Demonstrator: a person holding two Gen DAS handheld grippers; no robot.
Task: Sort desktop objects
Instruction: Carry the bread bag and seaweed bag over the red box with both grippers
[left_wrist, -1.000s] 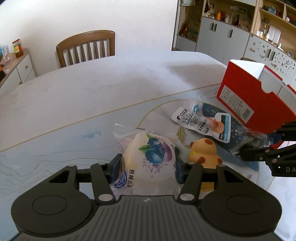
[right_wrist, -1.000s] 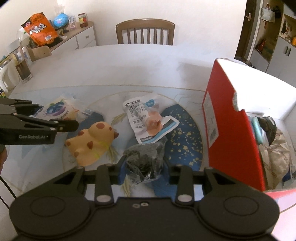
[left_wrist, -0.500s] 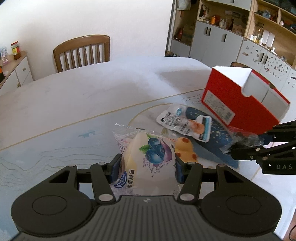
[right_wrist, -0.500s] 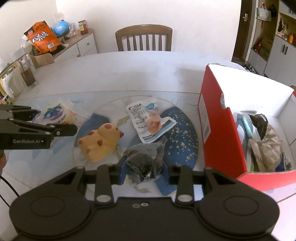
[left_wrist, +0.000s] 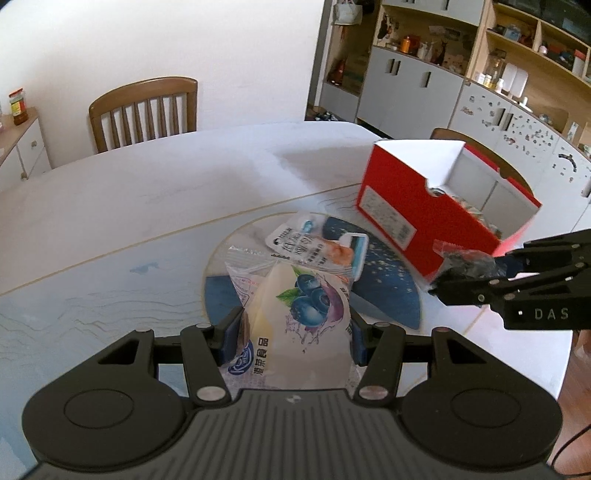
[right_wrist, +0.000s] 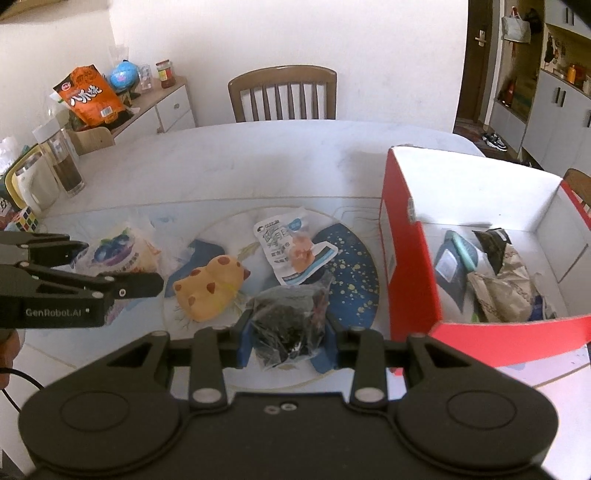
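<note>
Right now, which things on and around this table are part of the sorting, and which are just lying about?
Sorting:
blueberry bread packet in left tool
dark snack bag in right tool
yellow spotted toy
white snack pouch
open red cardboard box

Lying about:
wooden chair
orange bag
Rubik's cube

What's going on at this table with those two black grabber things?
A person is tidying snacks into a red box, using a gripper in each hand. The left gripper is clamped on a blueberry bread packet, and the right gripper on a dark snack bag; both are held above the table. A yellow toy and a white packet lie unsorted; the box already holds several items.
</note>
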